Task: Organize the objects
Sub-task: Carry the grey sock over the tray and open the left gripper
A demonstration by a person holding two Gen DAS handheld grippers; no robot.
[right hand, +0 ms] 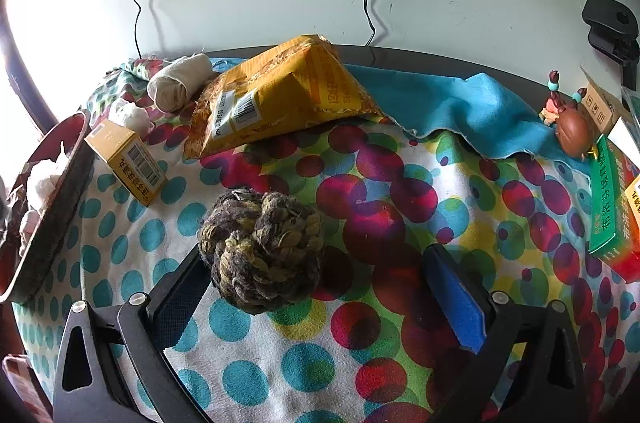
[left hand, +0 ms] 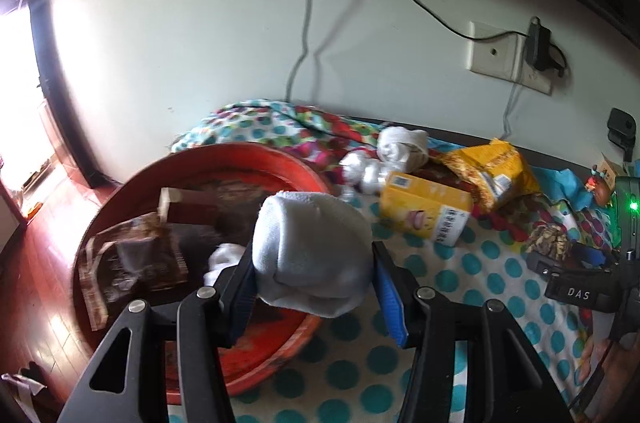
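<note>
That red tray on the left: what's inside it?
The red tray holds a brown packet, a dark box and a small white bundle. The rolled white sock in the left gripper hides part of the tray.

The round red tray is motion-blurred in the left wrist view, and the dark brown foil packets lying in it, ahead-left of the tool, cannot be read. The rolled pale grey sock hides the tray's middle. In the right wrist view the green-and-red medicine box, far right of the tool, runs off the edge, as does the black clamp mount above it.
</note>
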